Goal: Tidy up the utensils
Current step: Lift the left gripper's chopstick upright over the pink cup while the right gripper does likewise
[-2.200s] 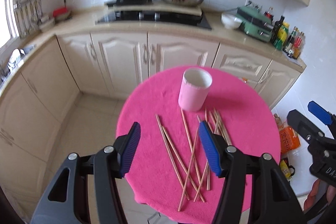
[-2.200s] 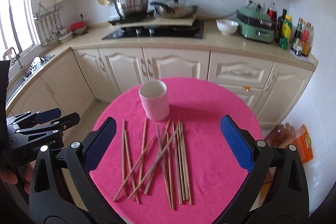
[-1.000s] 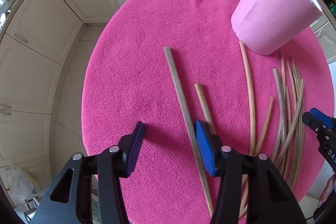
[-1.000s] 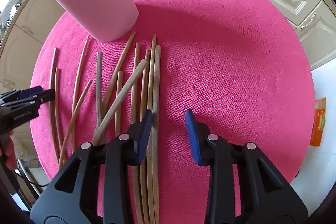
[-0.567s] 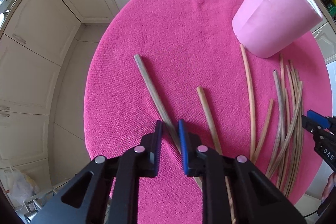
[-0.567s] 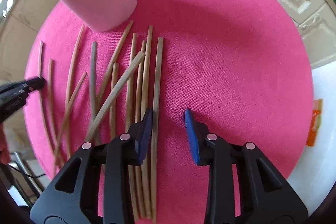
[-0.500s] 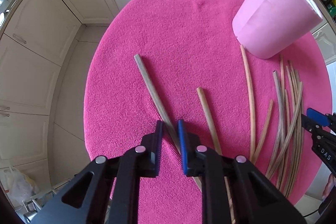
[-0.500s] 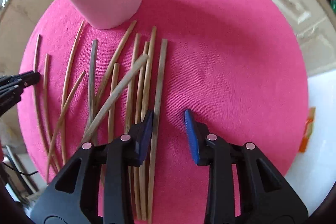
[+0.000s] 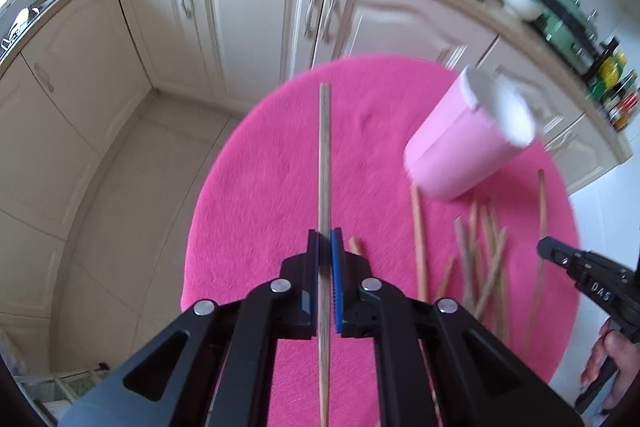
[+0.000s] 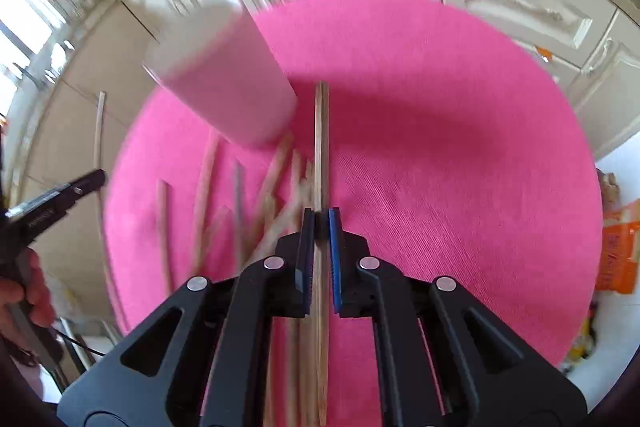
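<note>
My left gripper (image 9: 325,241) is shut on one wooden chopstick (image 9: 324,163), held lifted above the pink round table (image 9: 256,187) and pointing forward. My right gripper (image 10: 321,221) is shut on a chopstick (image 10: 321,147), also lifted, its tip near the base of the pink cup (image 10: 224,79). In the left wrist view the pink cup (image 9: 464,147) stands upright at the right. Several loose chopsticks (image 9: 476,251) lie on the cloth between the grippers; they also show in the right wrist view (image 10: 240,203), blurred.
Cream kitchen cabinets (image 9: 248,11) and a counter run behind the table. Tiled floor (image 9: 132,187) lies to the left. An orange bag (image 10: 618,255) sits on the floor at the right. The right gripper (image 9: 580,275) shows at the left view's right edge.
Both grippers have closed on a chopstick each and lifted them off the cloth. Both views have tilted up from looking straight down at the table.
</note>
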Demonstrator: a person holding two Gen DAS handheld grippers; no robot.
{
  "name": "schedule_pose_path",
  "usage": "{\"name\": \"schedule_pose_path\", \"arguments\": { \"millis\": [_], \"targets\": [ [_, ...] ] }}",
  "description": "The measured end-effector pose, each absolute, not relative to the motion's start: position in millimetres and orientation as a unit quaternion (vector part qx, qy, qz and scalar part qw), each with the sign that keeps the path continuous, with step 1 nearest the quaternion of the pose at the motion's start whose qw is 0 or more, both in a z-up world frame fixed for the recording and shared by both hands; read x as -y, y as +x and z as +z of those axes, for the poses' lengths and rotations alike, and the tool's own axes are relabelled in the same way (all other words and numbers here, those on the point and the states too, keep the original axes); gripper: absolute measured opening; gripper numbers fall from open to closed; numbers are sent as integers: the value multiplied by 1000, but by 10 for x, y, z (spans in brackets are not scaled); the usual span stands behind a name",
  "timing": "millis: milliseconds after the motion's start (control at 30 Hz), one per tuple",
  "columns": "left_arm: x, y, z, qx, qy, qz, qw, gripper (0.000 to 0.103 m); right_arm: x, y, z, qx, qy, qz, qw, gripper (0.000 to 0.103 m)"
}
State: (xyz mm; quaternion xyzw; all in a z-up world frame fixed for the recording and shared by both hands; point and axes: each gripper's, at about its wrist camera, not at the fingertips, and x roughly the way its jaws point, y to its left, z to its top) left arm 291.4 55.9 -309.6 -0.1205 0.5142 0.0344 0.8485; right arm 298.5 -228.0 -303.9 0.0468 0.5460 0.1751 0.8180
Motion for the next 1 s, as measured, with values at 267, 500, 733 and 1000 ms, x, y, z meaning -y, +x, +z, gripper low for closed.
{"name": "schedule_pose_path", "arguments": {
  "millis": [267, 500, 733, 1000],
  "targets": [
    [-231, 3083, -2240, -384, -150, -34, 910, 6, 2339, 3063, -2326, -439, 132, 217, 862, 7],
    [16, 3383, -1788, -303, -160, -68, 937, 6, 2260, 3254, -1776, -330, 188, 262, 887, 7],
    [169, 3806, -1749, -254, -162, -62, 952, 6, 2084, 3580, -1599, -261, 198, 269, 906, 7],
    [212, 4087, -1908, -240, -158, -44, 957, 6, 2046, 3839, -1694, -241, 190, 253, 918, 7]
  ]
}}
